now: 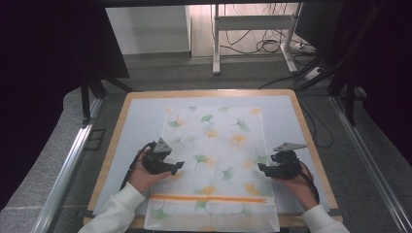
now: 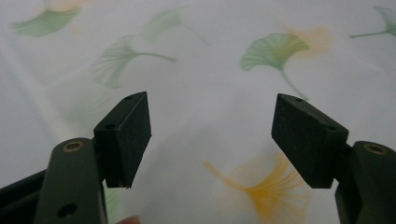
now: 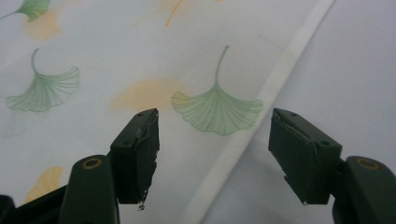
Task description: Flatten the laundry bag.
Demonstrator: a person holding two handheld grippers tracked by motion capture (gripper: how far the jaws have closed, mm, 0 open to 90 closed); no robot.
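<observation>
A white cloth [image 1: 218,160] printed with green and orange ginkgo leaves lies flat on the table, an orange stripe [image 1: 209,198] running across its near end. My left gripper [image 1: 179,166] hovers over the cloth's left part and points right; its jaws stand wide open over the print [image 2: 210,116], with nothing between them. My right gripper [image 1: 261,168] sits at the cloth's right side, pointing left. Its jaws are also open and straddle the hemmed cloth edge [image 3: 261,107] without touching it.
The cloth rests on a pale blue mat [image 1: 141,121] atop a wooden table [image 1: 209,92]. The cloth's near end hangs over the table's front edge. Metal frame rails [image 1: 68,165] run along both sides; cables and a stand lie on the floor beyond.
</observation>
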